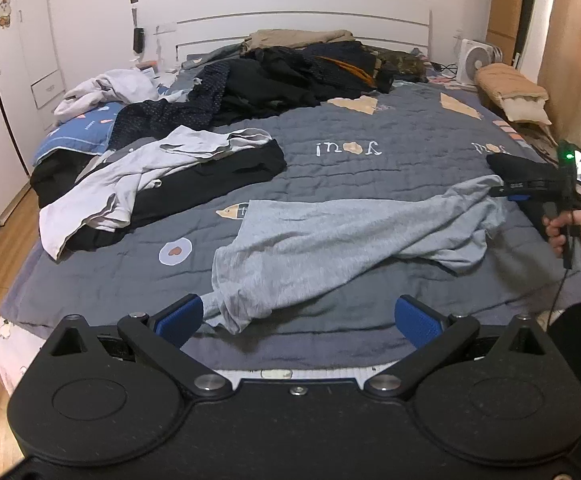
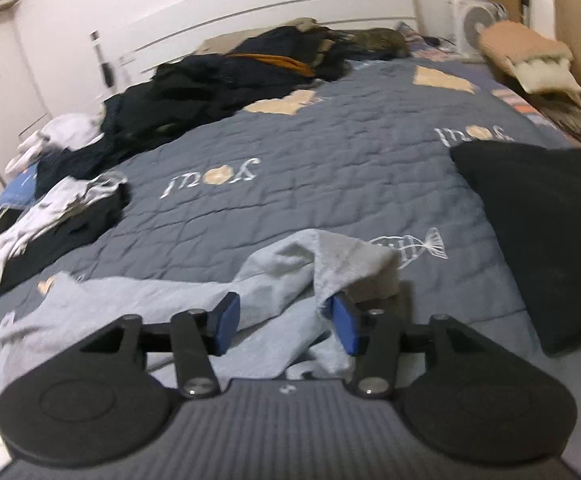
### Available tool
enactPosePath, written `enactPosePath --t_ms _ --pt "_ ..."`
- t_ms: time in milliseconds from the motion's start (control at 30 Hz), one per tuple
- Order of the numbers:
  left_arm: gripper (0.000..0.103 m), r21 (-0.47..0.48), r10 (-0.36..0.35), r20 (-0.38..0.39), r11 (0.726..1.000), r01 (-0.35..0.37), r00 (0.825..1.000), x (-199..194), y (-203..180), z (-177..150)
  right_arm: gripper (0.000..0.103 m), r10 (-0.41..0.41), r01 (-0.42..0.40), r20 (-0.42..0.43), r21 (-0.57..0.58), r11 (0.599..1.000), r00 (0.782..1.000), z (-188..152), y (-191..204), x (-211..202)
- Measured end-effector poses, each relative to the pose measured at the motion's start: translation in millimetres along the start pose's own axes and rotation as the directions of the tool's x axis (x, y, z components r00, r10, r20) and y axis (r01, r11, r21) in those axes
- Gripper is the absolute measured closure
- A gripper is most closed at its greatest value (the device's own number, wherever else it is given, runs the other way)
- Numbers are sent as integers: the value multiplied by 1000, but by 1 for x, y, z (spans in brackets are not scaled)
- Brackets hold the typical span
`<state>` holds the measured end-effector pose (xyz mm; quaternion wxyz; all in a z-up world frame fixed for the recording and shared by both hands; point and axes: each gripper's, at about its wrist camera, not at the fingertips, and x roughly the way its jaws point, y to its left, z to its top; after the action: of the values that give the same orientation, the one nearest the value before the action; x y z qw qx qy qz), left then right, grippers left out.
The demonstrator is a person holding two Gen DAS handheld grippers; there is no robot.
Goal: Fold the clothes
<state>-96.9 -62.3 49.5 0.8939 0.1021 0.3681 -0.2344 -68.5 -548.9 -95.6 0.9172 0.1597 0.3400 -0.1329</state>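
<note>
early stage: grey garment (image 1: 330, 236) lies crumpled and unfolded on quilt (image 1: 370, 140), clothes pile (image 1: 290, 76) waiting; left gripper (image 1: 298, 316) and right gripper (image 2: 286, 320) both apart, clamping nothing.

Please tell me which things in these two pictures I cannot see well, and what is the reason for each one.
- Dark clothes pile, left wrist view: heaped together, single garments cannot be told apart.
- Grey garment, right wrist view: its near part is hidden behind the right tool, and the view is blurred.
- Person's hand, left wrist view: cut off by the right edge.
- Sticker on the wardrobe: too small to read.
</note>
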Motion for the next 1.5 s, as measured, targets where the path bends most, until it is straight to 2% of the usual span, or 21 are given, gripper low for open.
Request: enactPosePath --t_ms 200,467,933,1300,1500 --pt "0 8 -8 3 1000 8 1000 -24 2 -5 46 87 -86 -1 -73 994 996 -8 46 -3" --pt "0 9 0 -13 1000 1 1000 -47 5 -17 40 179 -187 -55 -226 956 982 -22 124 13" --pt "0 5 7 -17 1000 -7 1000 -86 24 -36 36 197 -218 -98 -329 919 976 -34 191 54" --pt "0 -5 2 0 1000 -2 1000 -102 33 -44 35 208 -235 -110 -406 883 972 -45 216 68" --pt "0 -8 -27 22 1000 27 999 -95 31 -41 34 187 -217 -110 -501 838 976 -48 227 79"
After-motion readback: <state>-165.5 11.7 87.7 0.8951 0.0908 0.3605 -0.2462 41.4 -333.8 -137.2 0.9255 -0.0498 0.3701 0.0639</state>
